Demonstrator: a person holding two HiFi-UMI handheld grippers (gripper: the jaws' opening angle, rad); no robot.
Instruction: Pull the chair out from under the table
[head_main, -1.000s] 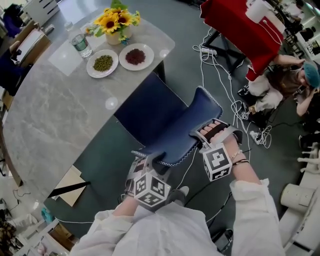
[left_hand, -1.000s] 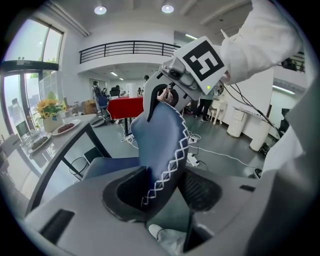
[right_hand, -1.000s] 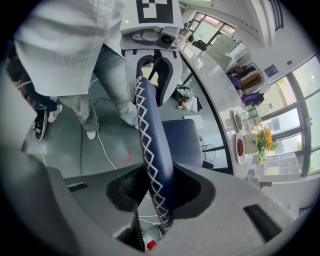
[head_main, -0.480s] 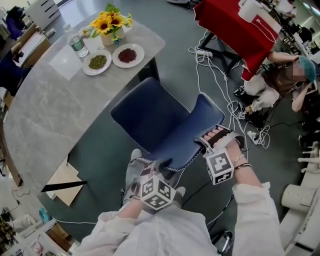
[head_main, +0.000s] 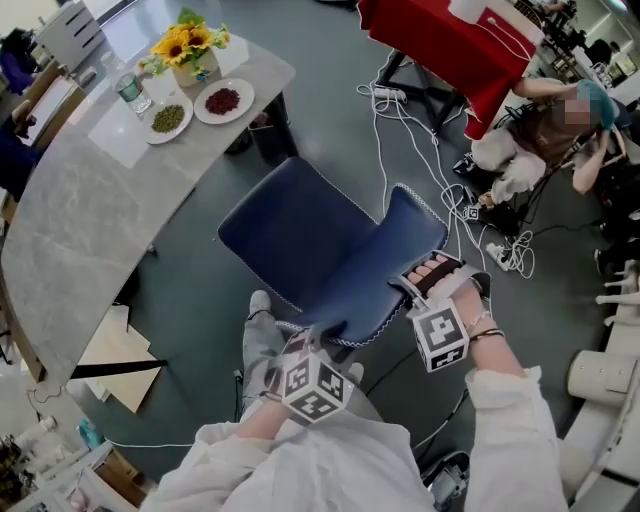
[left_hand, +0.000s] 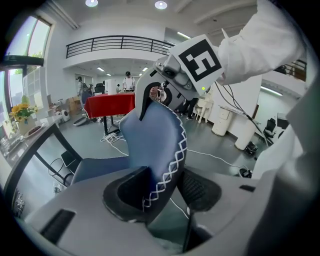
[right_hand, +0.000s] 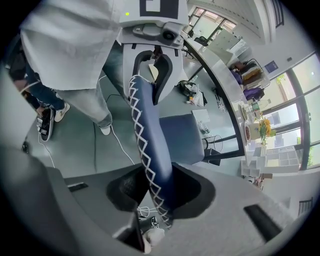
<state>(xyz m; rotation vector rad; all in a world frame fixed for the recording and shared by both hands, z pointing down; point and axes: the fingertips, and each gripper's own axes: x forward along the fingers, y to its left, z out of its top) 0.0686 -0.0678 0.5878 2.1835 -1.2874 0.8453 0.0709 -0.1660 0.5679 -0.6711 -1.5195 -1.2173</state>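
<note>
The dark blue chair with white cross-stitched edging stands on the grey floor, its seat wholly out from under the grey marble table. My left gripper is shut on the left end of the backrest's top edge, whose padded rim is pinched between the pads. My right gripper is shut on the right end of the same backrest. In each gripper view the other gripper shows further along the rim: the right gripper and the left gripper.
On the table's far end stand a sunflower vase, two plates and a glass. White cables trail across the floor by a red-draped table. A person sits at right. Cardboard lies at left.
The chair has slid away from the table toward me with both grippers holding its backrest. Its seat, partly under the tabletop a second ago, now stands fully out.
</note>
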